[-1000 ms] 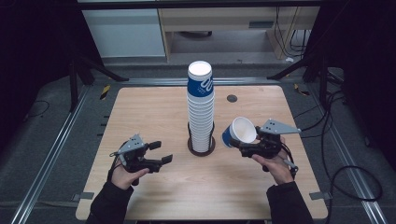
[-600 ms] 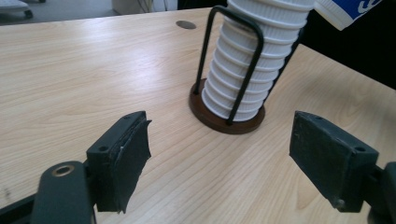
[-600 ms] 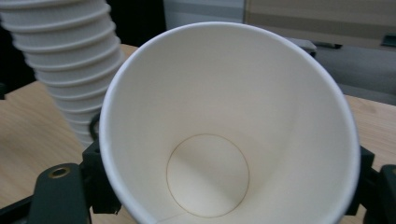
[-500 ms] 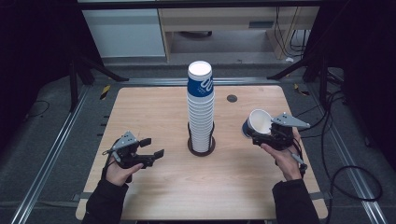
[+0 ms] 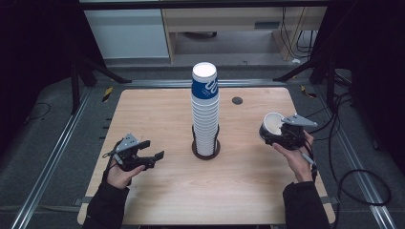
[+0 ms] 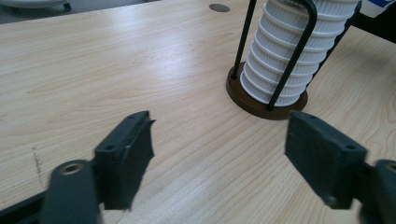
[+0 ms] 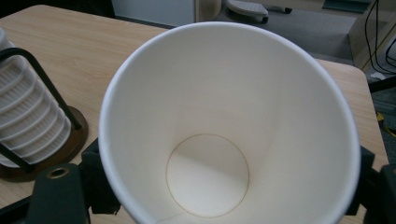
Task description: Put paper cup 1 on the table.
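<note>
- Right claw point(image 5: 279, 136), frame right, is clamping a white paper cup point(image 5: 272, 125), mouth tilting toward the cup stack point(image 5: 206, 114).
- Left claw point(image 5: 155, 155), lower left, has just been narrowing; jaws are standing apart, empty, over the tabletop point(image 5: 157, 114).

you're working in a lab-like test room: a wooden table point(image 5: 143, 114) is sitting among metal floor rails point(image 5: 52, 157), black stand legs point(image 5: 95, 67) and trailing cables point(image 5: 356, 176).

High view: above the near edge, facing forward and down over the table point(image 5: 143, 119)
Gripper views: low, close; both share the cup stack point(image 6: 292, 51) in its holder point(image 7: 70, 140)
</note>
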The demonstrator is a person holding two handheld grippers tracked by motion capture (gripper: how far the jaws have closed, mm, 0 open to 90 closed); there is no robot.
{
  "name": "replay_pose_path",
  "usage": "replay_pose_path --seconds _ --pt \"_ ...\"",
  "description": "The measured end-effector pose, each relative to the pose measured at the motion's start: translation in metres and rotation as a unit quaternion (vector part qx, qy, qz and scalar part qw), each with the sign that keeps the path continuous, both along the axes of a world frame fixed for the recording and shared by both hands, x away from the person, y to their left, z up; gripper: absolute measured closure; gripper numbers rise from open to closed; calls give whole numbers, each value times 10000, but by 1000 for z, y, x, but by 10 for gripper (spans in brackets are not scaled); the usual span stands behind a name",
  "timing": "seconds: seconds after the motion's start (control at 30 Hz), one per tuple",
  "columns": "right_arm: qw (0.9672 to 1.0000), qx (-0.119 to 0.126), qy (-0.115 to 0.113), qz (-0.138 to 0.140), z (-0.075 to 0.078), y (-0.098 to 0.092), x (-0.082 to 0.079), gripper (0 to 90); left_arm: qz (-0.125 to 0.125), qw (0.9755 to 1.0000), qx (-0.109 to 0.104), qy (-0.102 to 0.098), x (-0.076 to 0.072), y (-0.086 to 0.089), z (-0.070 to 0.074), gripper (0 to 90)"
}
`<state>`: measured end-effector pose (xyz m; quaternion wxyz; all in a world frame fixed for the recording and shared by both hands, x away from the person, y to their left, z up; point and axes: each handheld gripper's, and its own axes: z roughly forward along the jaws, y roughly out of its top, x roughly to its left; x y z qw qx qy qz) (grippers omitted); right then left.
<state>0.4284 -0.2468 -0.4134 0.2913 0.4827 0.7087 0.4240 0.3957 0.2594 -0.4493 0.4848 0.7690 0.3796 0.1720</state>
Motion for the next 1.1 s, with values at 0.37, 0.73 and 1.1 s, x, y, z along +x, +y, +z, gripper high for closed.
replay_pose_path --seconds 0.37,0.73,1.1 --pt "9992 -180 322 -148 -12 -8 9 198 81 9998 38 -167 0 1 2 235" --pt "9959 -391 783 -224 -36 -13 15 196 106 9997 45 -210 -1 -1 4 240" --pt "9956 -447 795 -233 -43 -13 23 196 100 9997 50 -196 0 -3 2 242"
